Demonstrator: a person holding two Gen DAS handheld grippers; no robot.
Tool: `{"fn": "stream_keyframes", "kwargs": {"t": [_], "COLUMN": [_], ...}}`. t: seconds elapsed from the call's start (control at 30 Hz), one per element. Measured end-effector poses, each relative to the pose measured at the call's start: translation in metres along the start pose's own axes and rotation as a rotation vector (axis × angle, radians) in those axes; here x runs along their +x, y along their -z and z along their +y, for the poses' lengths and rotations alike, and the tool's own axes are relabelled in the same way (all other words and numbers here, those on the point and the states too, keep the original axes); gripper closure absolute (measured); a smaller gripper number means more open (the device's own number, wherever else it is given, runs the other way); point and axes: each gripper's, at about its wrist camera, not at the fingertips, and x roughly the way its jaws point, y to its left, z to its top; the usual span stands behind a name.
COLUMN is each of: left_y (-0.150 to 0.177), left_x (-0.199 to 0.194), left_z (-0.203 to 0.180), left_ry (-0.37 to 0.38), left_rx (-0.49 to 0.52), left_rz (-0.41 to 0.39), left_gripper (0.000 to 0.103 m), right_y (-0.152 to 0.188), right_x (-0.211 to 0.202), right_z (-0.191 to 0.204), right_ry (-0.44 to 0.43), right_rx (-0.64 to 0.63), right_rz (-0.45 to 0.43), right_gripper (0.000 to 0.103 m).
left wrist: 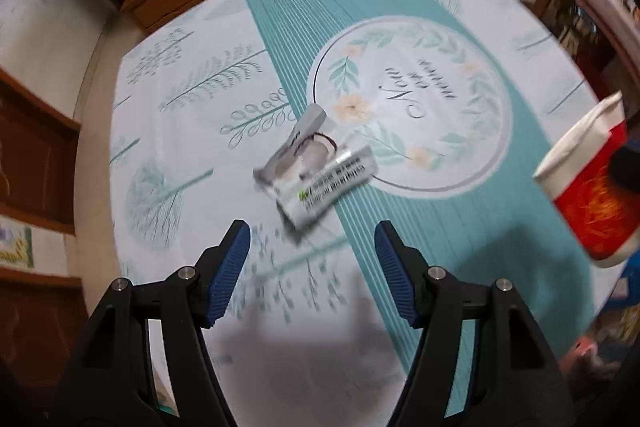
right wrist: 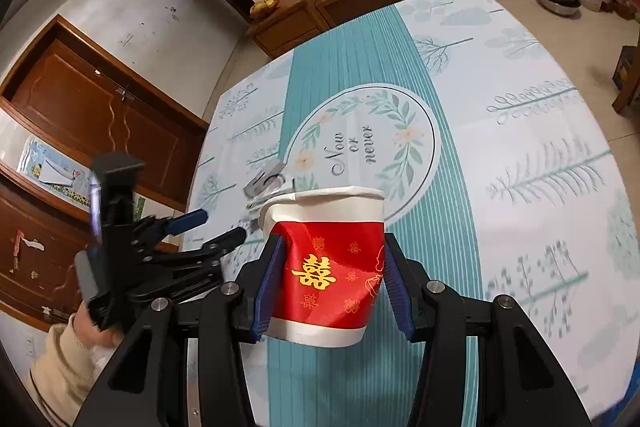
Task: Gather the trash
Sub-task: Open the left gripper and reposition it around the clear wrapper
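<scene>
while our right gripper (right wrist: 329,281) clamps its blue pads on the two sides of a red and white paper cup (right wrist: 326,267), holding it upright and clear of the table (right wrist: 520,131), our left gripper (left wrist: 312,247) hangs over the teal-striped tablecloth with its jaws spread wide and nothing between them. the trash in question, a small heap of crumpled silver-grey wrappers (left wrist: 316,167), lies just beyond the left fingertips, on the left edge of the printed wreath circle (left wrist: 412,103) near the middle of the table. in the right wrist view the cup's mouth hides part of that heap, with the left gripper (right wrist: 218,227) hanging to the left of the cup. as we read it, the step in hand is the pick-up of the wrappers, the cup serving as the bin. done well, we think, it means lowering the open jaws squarely astride the heap, fingertips almost brushing the cloth, so that the thin film bunches between the pads and does not slide away; closing slowly should avoid pinching the tablecloth. the cup is best kept level and near, mouth up, ready for the drop. the left view is blurred, so finer detail of the wrappers cannot be told.
</scene>
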Motion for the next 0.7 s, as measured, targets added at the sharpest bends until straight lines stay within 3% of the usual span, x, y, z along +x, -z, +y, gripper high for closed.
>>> {"fn": "stream_keyframes", "kwargs": {"t": [0.2,0.53,0.7], "left_y": [-0.029,-0.056,-0.06], "left_x": [0.049,0.083,0.089], "left_z": [0.005,0.022,0.031], "left_ry": [-0.003,0.145,0.182], "left_rx": [0.053,0.012,-0.01], "left_rz": [0.046,0.085,0.097], "left_gripper": [0.041,0.041,0.041], "right_y": [-0.026,-0.039,-0.039], "right_x": [0.041,0.084,0.089], "right_z": [-0.014,-0.019,-0.016], "right_ry": [-0.017,-0.058,-0.075], "right_rx": [-0.008,-0.017,-0.012], "right_rz": [0.054,0.115,0.118], "right_gripper": [0.056,0.056,0.056]}}
